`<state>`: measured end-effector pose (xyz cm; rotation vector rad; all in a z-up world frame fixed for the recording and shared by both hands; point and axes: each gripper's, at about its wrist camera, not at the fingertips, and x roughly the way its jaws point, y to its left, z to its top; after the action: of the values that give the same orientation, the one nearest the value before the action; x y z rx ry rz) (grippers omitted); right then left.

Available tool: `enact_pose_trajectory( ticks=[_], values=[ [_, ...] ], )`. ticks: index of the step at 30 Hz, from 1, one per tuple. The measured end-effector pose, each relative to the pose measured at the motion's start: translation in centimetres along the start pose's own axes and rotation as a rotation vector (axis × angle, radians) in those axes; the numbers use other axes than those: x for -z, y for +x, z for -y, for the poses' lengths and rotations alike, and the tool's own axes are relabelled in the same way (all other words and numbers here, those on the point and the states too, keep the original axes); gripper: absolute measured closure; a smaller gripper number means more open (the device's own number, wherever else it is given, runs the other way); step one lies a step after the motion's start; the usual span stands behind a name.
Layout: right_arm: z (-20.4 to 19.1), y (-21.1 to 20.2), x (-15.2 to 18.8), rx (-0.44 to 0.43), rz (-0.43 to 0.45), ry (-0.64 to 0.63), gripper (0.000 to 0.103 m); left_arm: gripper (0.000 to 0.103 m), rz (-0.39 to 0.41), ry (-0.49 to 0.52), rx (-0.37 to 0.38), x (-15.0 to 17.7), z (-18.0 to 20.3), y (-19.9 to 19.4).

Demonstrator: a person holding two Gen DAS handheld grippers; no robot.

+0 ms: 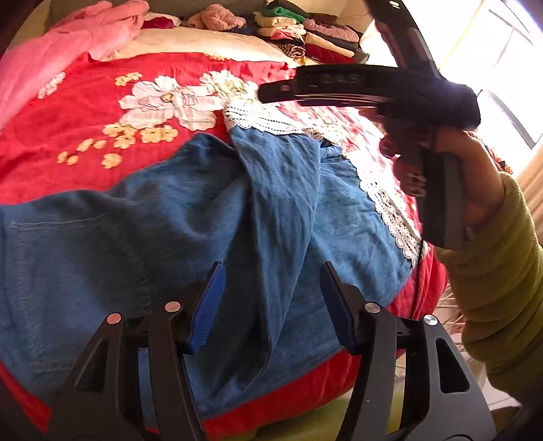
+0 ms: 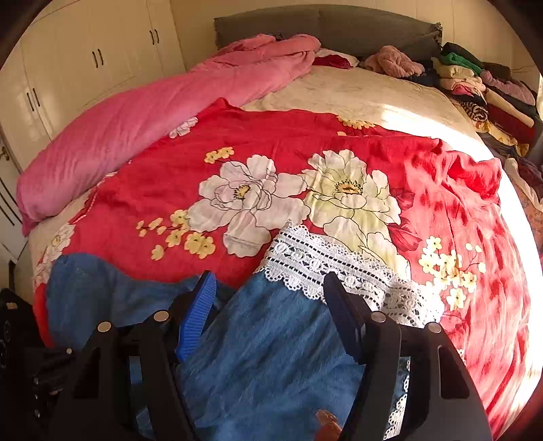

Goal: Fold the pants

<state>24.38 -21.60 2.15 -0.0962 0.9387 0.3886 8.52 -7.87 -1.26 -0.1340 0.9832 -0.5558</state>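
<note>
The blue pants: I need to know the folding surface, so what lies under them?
The blue pants lie on a red floral bedspread. Whatever is beneath their middle is covered.

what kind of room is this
Most likely a home bedroom: a bed under a red floral quilt, a grey padded headboard, white built-in wardrobe doors, and stacked folded clothes along the bed's edge.
</note>
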Motion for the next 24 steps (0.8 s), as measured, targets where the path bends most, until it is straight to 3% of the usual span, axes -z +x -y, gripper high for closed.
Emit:
enact_pose_trajectory(
  ticks=[3, 5, 8, 9, 14, 16, 18, 19, 24],
  values=[
    [-0.3, 2.3, -0.9, 0.014, -0.032, -0.008, 0.038, 0.057, -0.008, 0.002, 0.002, -0.4, 0.1, 1.4],
    [-0.6, 3.9, -1.5, 0.034, -0.054, -0.01, 0.038, 0.072, -0.023, 0.002, 0.006, -0.2, 0.2, 2.3],
    [-0.9, 6.2, -2.0, 0.064, -0.077, -0.02, 0.038, 0.087, -0.042, 0.021, -0.001, 0.5, 0.2, 3.4],
    [-1.0, 6.8, -2.1, 0.068, -0.084, -0.02, 0.038, 0.087, -0.075, 0.044, 0.013, 0.8, 0.4, 3.5],
    [0.3, 9.0, -2.3, 0.128, -0.098, 0.031, 0.04, 0.087, -0.062, 0.097, -0.006, 1.3, 1.2, 3.6],
    [1.2, 8.9, -2.2, 0.148, -0.086, 0.057, 0.058, 0.087, -0.06, 0.089, 0.005, 1.4, 1.0, 3.5],
    [1.9, 8.2, -2.0, 0.123, -0.073, 0.075, 0.081, 0.087, -0.055, 0.086, 0.01, 1.5, 0.8, 3.3],
    [2.4, 7.5, -1.8, 0.106, -0.058, 0.091, 0.088, 0.087, -0.054, 0.086, 0.011, 1.5, 0.8, 3.2],
    [4.3, 2.4, -0.6, 0.076, 0.034, 0.152, 0.093, 0.084, -0.033, 0.08, -0.004, 1.6, 0.5, 2.4]
  ],
)
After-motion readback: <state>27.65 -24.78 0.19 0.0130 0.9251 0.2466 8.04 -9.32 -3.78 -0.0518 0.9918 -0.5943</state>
